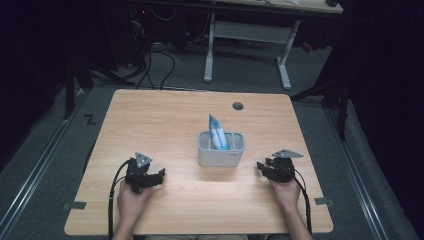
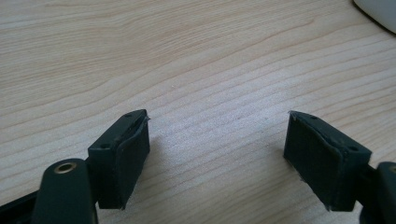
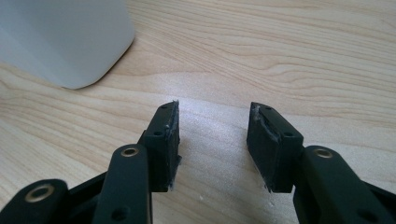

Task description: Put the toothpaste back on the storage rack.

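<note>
A white rectangular holder (image 1: 220, 150) stands in the middle of the wooden table (image 1: 165, 120), with a blue and white packet (image 1: 217, 133) sticking up out of it. My left gripper (image 1: 161, 174) rests on the table left of the holder, held by a hand, its jaws wide open over bare wood (image 2: 217, 140). My right gripper (image 1: 260, 167) rests to the right of the holder, open with nothing between its jaws (image 3: 214, 140). The holder's white wall (image 3: 65, 39) is at the upper left of the right gripper view, and its corner (image 2: 380, 11) at the top right of the left gripper view.
A round cable hole (image 1: 238, 106) sits near the table's far edge. Beyond the table stands a white desk frame (image 1: 247, 37) with cables on the floor (image 1: 155, 70). Metal rails (image 1: 35, 170) run along the floor on both sides.
</note>
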Demonstrator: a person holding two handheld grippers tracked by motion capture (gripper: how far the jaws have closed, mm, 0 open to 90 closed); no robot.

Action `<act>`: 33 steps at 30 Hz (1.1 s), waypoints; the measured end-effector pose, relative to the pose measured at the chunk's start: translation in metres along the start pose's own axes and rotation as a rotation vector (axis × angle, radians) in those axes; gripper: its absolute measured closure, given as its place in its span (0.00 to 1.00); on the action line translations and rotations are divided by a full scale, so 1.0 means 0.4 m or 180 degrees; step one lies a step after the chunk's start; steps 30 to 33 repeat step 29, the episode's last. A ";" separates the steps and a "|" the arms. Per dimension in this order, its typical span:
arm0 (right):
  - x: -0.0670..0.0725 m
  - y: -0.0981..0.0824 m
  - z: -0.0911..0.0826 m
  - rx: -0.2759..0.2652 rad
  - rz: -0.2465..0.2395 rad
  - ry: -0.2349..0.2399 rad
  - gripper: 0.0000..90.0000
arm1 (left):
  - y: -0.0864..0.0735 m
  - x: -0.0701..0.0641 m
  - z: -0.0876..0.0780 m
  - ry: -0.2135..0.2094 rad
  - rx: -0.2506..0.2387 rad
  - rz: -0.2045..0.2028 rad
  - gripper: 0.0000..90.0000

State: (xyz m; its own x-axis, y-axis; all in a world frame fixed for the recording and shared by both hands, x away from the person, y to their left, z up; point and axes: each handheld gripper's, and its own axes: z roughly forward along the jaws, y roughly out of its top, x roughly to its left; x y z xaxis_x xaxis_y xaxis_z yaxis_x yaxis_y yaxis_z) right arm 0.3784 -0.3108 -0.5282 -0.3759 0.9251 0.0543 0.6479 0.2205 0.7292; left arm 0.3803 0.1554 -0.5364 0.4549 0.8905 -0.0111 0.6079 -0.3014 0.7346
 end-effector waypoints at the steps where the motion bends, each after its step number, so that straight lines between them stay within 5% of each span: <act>1: 0.000 0.000 0.001 -0.0003 -0.0003 -0.0007 0.60 | 0.000 0.000 0.000 0.0000 0.0000 0.0000 0.25; 10: 0.014 -0.001 0.007 -0.0018 -0.0189 -0.0143 0.56 | 0.000 0.000 0.000 0.0001 0.0001 0.0002 0.25; 33: 0.013 0.000 0.009 0.0001 -0.0174 -0.0156 0.48 | 0.000 0.000 0.000 0.0004 0.0000 -0.0003 0.25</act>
